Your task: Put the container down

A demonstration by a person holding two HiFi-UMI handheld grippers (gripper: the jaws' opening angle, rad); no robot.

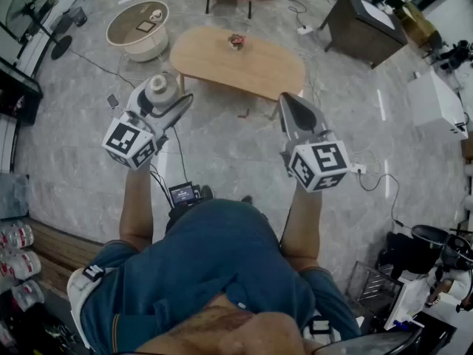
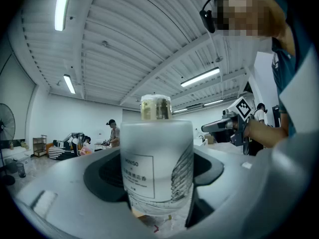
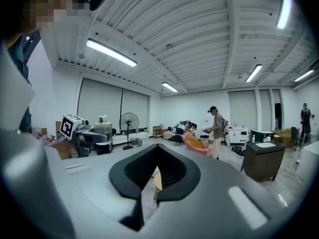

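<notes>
The container (image 1: 157, 89) is a frosted white bottle with a gold cap and a printed label. It stands upright between the jaws of my left gripper (image 1: 164, 100), which is shut on its body, high above the floor. In the left gripper view the container (image 2: 157, 158) fills the centre, with the dark pads (image 2: 107, 176) against its sides. My right gripper (image 1: 293, 108) is held at the same height to the right, its jaws together and nothing in them. The right gripper view shows the pads (image 3: 174, 176) meeting in a narrow slit.
An oval wooden table (image 1: 259, 69) stands ahead on the marble floor, with a small pot (image 1: 236, 41) on it. A round white tub (image 1: 138, 29) and a fan (image 1: 33, 9) are at the left, a dark cabinet (image 1: 362, 24) at the right. Cables cross the floor.
</notes>
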